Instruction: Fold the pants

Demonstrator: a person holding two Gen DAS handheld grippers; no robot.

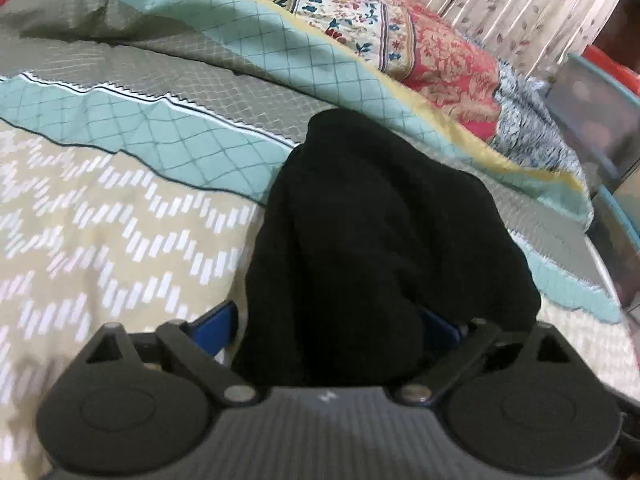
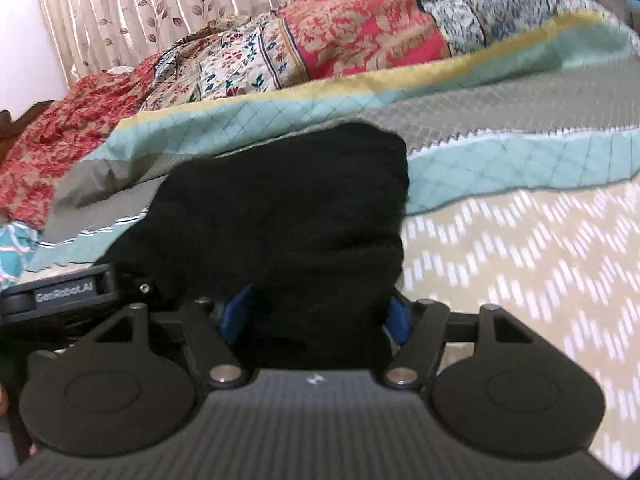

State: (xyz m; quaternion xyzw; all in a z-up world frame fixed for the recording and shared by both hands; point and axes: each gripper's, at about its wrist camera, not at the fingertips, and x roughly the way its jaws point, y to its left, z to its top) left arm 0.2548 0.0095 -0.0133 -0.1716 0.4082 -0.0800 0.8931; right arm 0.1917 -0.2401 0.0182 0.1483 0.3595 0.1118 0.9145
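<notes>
Bedding fills both views: a bed point(image 1: 100, 220) covered by a quilt with tan, teal and grey bands. On it lie the black pants point(image 1: 360, 248), bunched into a thick dark mound near the quilt's teal band. In the left wrist view the left gripper point(image 1: 340, 328) has its blue-padded jaws spread wide, with the pants' near end lying between them; the pads do not visibly press on the cloth. In the right wrist view the right gripper point(image 2: 316, 316) likewise has its jaws parted around the near edge of the pants point(image 2: 288, 208), the blue pads standing on either side. Beyond the quilt lies a red floral blanket point(image 2: 340, 40), and behind it hangs a pleated curtain point(image 2: 140, 4) with a leaf print.
</notes>
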